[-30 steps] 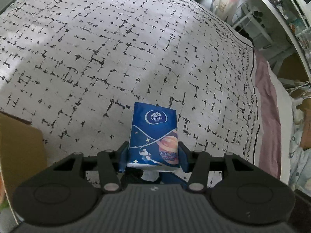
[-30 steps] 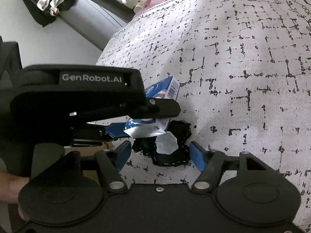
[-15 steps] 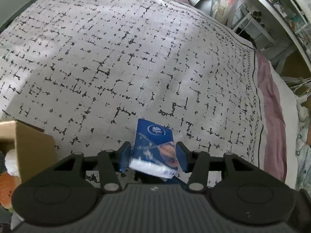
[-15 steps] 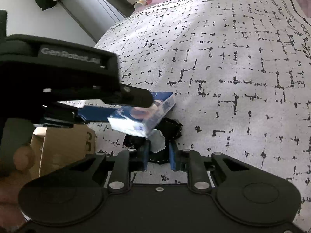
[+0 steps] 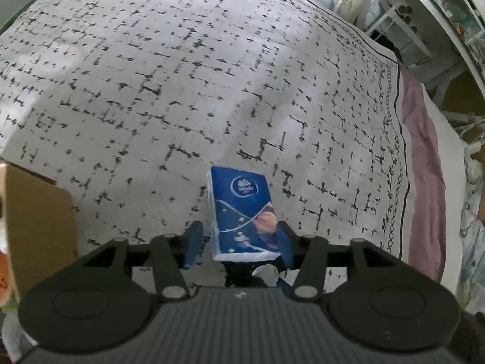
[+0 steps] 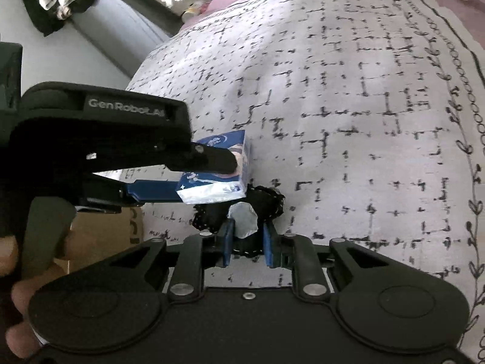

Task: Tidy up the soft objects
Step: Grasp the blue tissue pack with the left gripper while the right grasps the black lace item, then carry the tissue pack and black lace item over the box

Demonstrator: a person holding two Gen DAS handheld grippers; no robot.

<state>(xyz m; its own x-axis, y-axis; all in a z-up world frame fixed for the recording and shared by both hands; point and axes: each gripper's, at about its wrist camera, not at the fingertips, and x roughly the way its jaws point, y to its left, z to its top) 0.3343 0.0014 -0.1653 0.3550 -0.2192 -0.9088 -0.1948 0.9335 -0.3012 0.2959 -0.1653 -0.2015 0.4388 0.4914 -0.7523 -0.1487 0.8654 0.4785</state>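
two grippers: both carry something above the patterned bedspread (image 5: 212,75), one item each.
left gripper (image 5: 241,242): closed down on a blue tissue pack (image 5: 242,212); in the left wrist view its right finger presses the pack's side, while a sliver of gap seems to show at the left finger, so the pinch looks uneven.
tissue pack: held up off the bedspread, logo end pointing away from the gripper, white end towards it; in the right wrist view it shows again (image 6: 224,170), tilted, just above the black item.
right gripper (image 6: 248,242): narrowed to a small gap around a black cloth piece with white stitching (image 6: 266,203); a pale tag (image 6: 242,220) sits between the blue fingers. whether the cloth is clear of the bedspread cannot be told.
cardboard box (image 5: 39,227): at the left edge of the left wrist view, near the left gripper; an orange and white soft thing (image 5: 4,273) shows beside it, too blurred to name.
step in hand: judged to be carrying, both items gripped and neither in the box.
next move: likely swing the tissue pack left over the box opening, level it, then open the fingers; the slack left side calls for a gentle, unhurried move.
after that: the black cloth needs the same trip, without colliding with the left gripper close by.
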